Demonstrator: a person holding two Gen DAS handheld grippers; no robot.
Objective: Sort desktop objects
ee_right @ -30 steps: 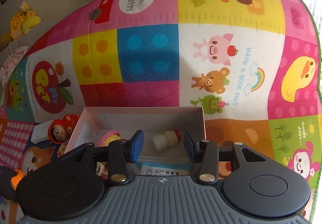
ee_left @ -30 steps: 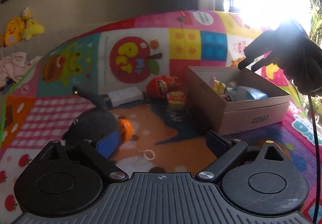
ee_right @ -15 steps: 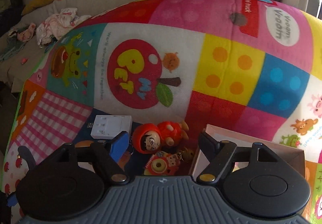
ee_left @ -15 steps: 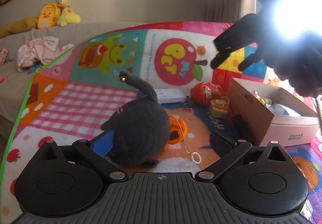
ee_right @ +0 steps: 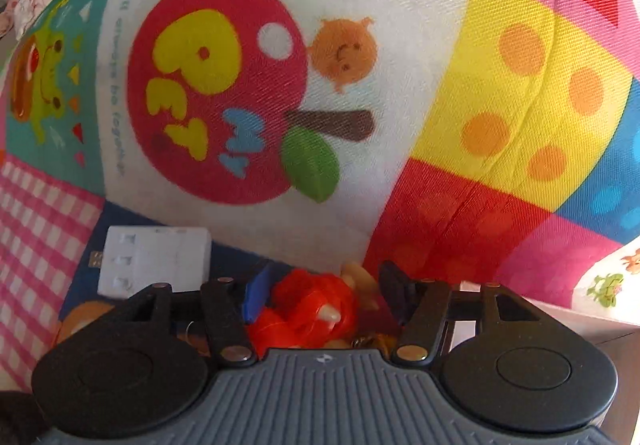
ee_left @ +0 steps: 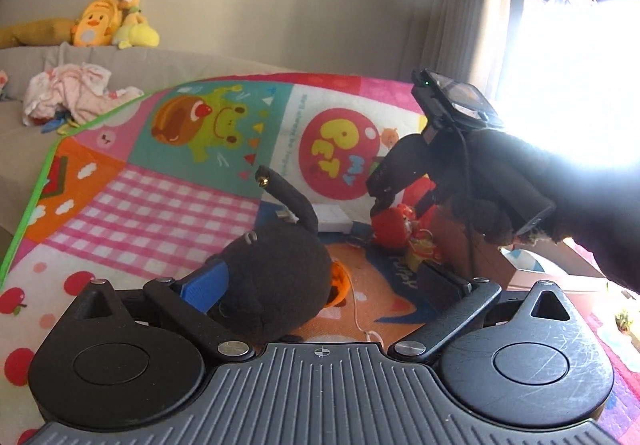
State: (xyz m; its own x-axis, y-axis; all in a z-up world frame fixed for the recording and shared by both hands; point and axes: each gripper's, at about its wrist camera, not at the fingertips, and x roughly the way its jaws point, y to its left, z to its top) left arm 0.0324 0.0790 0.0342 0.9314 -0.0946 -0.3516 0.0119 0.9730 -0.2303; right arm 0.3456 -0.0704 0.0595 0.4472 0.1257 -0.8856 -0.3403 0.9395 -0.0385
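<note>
close wrist views, shared play mat

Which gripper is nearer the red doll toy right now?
Right. The right gripper has the red doll toy between its closing jaws, not yet pressed. The left gripper sits back, wide open around the black plush cat.

The left gripper points slightly downward, jaws spread as wide as they go, gripping nothing. At its two o'clock a dark-gloved right hand holds the right gripper tipped steeply down, toward seven o'clock. Its jaws are closing, half apart, the pads not yet pressing on anything.
</note>
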